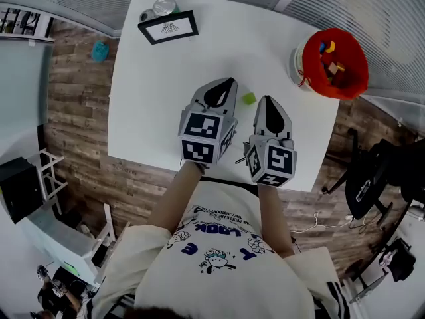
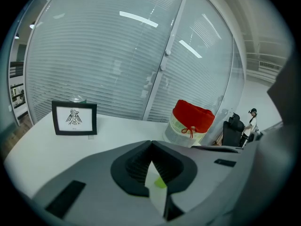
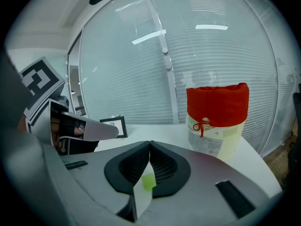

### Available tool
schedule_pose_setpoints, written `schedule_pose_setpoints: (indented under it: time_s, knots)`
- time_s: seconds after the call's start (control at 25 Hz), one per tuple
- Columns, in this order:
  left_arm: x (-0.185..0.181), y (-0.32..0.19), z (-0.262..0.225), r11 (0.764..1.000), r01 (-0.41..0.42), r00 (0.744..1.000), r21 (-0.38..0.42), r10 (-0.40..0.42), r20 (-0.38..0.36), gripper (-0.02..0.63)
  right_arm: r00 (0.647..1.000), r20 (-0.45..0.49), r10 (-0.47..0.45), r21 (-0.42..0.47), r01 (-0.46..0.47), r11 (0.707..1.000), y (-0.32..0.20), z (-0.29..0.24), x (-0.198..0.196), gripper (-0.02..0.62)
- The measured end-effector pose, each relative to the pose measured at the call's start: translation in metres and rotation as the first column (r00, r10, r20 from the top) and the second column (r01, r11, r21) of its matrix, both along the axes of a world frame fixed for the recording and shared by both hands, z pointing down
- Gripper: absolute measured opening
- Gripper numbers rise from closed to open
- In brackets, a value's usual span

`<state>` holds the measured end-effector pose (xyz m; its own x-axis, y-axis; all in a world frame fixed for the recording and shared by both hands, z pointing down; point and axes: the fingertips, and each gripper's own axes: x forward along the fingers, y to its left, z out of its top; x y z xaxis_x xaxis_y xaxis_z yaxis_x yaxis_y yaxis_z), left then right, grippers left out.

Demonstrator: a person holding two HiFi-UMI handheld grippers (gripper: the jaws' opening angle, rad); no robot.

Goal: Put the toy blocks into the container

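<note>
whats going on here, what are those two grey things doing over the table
A person holds two tongs over the white table. Both the left tongs and the right tongs are shut and empty. One green block lies on the table between their tips, not gripped. The red-lined container at the far right corner already holds several blocks.

An office: blinded glass walls, swivel chair.

Tabletop white. Loose block lime green. Container red cloth, red cord, cream body; blocks inside yellow, blue, red. Frame black, white sheet, black bird emblem. Left tool, right tool grey; cubes black-white squares. Floor brown plank.
</note>
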<state>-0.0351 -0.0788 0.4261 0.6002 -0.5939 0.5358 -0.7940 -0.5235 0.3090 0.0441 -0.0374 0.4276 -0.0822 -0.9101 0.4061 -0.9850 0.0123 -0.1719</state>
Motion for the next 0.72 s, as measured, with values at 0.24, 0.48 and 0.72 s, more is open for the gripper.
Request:
schedule_pose_setpoints:
  time_s: [0.24,0.48,0.72]
  knots:
    - [-0.007,0.0,0.012,1.0,0.009,1.0,-0.028,-0.009,0.001,0.031,0.999,0.016,-0.032,-0.036,0.032,0.999,-0.001,0.015,-0.011,0.035]
    - [-0.01,-0.002,0.023,0.999,0.009,1.0,-0.053,-0.009,0.006,0.031,0.999,0.018,-0.048,-0.091,0.049,0.995,-0.001,0.031,-0.018,0.052]
    - [-0.011,-0.001,0.03,0.997,0.002,1.0,-0.071,-0.002,0.009,0.031,0.998,0.016,-0.058,-0.132,0.059,0.989,0.0,0.044,-0.02,0.097]
